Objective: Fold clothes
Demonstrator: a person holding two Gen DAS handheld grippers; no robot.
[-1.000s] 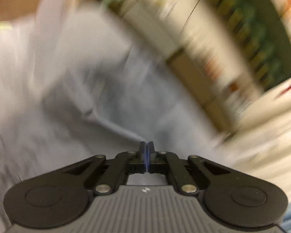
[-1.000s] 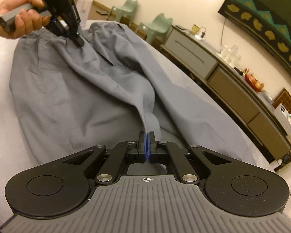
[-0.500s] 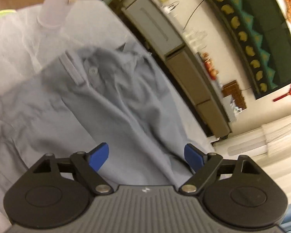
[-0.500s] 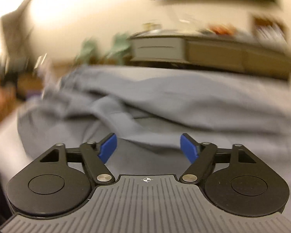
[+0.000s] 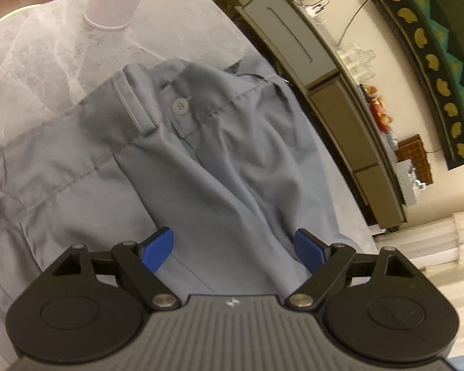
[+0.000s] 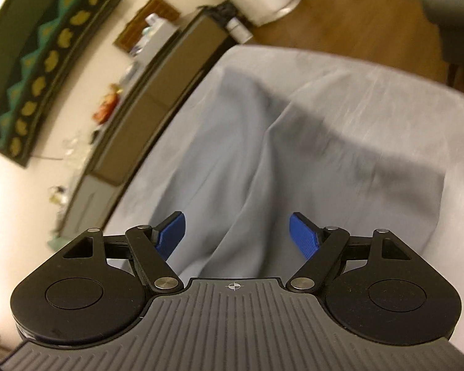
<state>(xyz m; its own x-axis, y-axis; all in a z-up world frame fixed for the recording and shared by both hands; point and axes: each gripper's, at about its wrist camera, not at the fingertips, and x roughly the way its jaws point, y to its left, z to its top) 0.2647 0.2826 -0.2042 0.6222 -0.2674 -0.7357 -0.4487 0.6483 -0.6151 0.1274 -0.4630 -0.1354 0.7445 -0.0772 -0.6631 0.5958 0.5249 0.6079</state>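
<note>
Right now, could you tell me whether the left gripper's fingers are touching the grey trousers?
Cannot tell: the left wrist view shows the fingers spread over the trousers, without plain contact or gap.

Your right gripper (image 6: 236,232): blue pads (image 6: 303,236) apart and closing, nothing pinched between them, angled down over the cloth.
Grey trousers (image 6: 263,167): spread below you on the pale table (image 6: 402,92), one long fold running from between your pads toward the far edge; details blurred.
Long dark sideboard (image 6: 157,92): along the wall on your left, small items on top, too blurred to name.
Dark wall panel (image 6: 46,55): teal zigzag with gold shapes, upper left.
Wooden floor (image 6: 355,15): beyond the table.
</note>
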